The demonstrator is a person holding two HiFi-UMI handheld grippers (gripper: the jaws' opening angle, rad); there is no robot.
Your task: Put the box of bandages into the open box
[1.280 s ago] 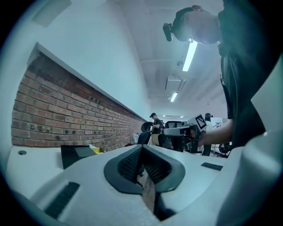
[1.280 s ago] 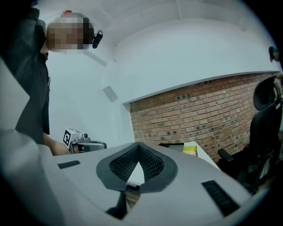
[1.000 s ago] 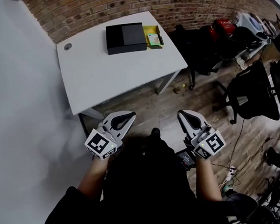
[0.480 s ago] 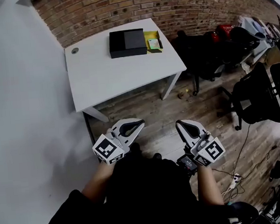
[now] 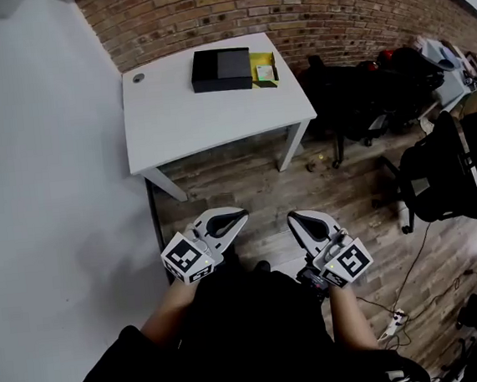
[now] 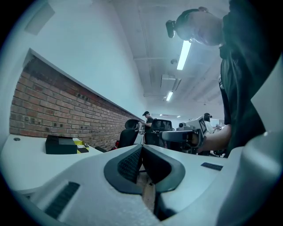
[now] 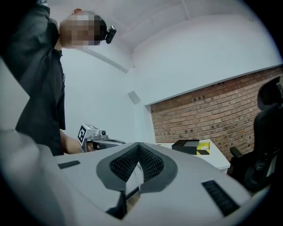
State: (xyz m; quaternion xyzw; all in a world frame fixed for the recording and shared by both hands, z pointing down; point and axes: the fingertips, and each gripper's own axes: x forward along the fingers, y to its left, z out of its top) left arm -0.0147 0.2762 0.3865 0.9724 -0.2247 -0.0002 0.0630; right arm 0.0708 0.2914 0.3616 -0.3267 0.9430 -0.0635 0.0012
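**A:** Head view first. Where do your grippers sit?

**B:** You hold both low over the wooden floor [image 5: 245, 173], close to your body and well short of the white table [image 5: 206, 118]. Your left gripper [image 5: 239, 217] and right gripper [image 5: 294, 219] angle toward each other. Each has its fingers pressed together with nothing in them.

**A:** And the box of bandages?

**B:** A black box [image 5: 221, 69] stands at the table's far edge, by the brick wall [image 5: 288, 5]. A yellow tray [image 5: 254, 60] touches its right side. The box of bandages [image 5: 265, 73] seems to lie in that tray, though it's too small here to be sure.

**A:** Left gripper view?

**B:** Your jaws meet at the tips [image 6: 140, 148] and hold nothing. Far off at the left, the black box [image 6: 61, 145] stands on the table [image 6: 22, 163] with the yellow tray [image 6: 79, 143] just beside it. Your right gripper [image 6: 170, 135] shows beyond the tips.

**A:** Right gripper view?

**B:** The fingers are together here too [image 7: 139, 152], and empty. Your left gripper [image 7: 119, 142] is at the left. The black box [image 7: 185, 146] and yellow tray [image 7: 203, 148] sit on the table [image 7: 219, 162] at the right, well apart from your jaws.
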